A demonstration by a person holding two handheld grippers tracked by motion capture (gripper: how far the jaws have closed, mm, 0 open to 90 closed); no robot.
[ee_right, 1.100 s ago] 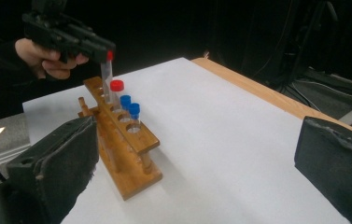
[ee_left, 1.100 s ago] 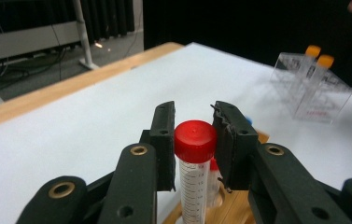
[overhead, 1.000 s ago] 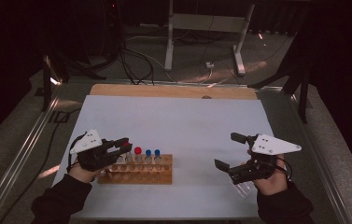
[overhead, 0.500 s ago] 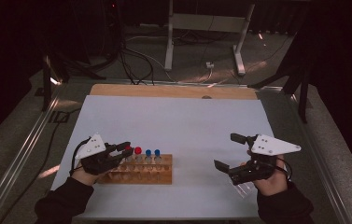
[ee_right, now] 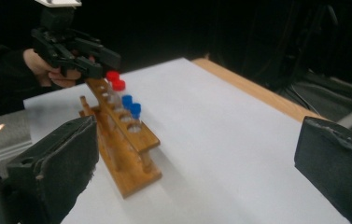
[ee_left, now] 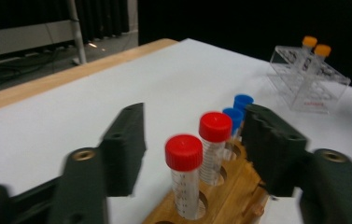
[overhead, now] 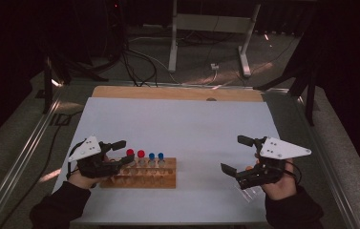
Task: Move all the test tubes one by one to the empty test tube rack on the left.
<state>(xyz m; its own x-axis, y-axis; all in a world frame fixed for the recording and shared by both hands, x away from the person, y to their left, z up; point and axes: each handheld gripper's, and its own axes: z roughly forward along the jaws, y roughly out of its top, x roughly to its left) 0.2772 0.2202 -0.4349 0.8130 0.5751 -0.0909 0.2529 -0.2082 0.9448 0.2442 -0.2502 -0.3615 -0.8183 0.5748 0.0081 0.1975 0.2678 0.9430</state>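
With its jaws just opened wide about the nearest red-capped tube point(ee_left: 184, 175), seated in the wooden rack point(overhead: 142, 177) at the table's point(overhead: 182, 119) seven o'clock, the left hand-held gripper point(overhead: 121, 152) is judged releasing; withdrawal should follow, while the right hand-held gripper point(overhead: 238, 155) is held wide, empty.

We can read no text, brand or number. The red-capped tube point(ee_left: 184, 177) nearest the front in the wooden rack point(ee_left: 229, 198) carries fine graduation marks, with figures too blurred to make out. The clear plastic rack point(ee_left: 310, 79), well beyond the wooden rack, bears a reddish print we cannot decipher.
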